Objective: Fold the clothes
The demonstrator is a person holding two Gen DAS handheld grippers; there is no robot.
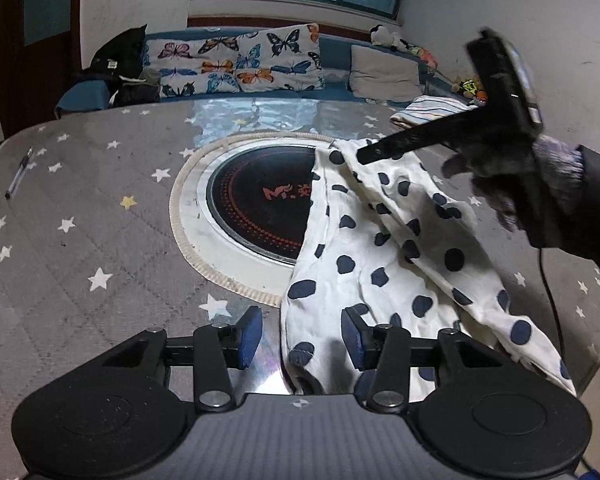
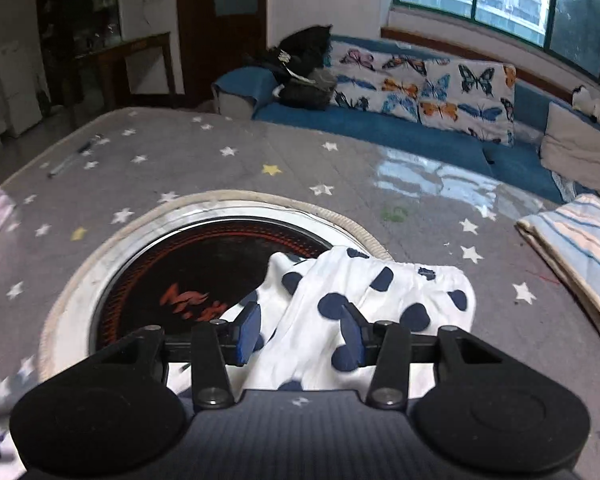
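The left claw (image 1: pixel 302 338) is open, its blue pads (image 1: pixel 250 336) standing on both sides of the near end of the white cotton garment with dark blue dots (image 1: pixel 380 248), not pressing it. The right claw (image 2: pixel 300 334) is open too, above the far end of the same garment (image 2: pixel 364 300), where a gathered hem shows. The garment lies long and crumpled on the grey star-printed tabletop (image 1: pixel 100 208), its one edge over the round black induction plate (image 1: pixel 256 204). A folded striped cloth (image 2: pixel 580 252) rests well apart, at the far right.

I judge the step is to take both ends. To do it well, each claw should close on one single layer at a corner, then pull apart gently so the cloth becomes flat before the fold.
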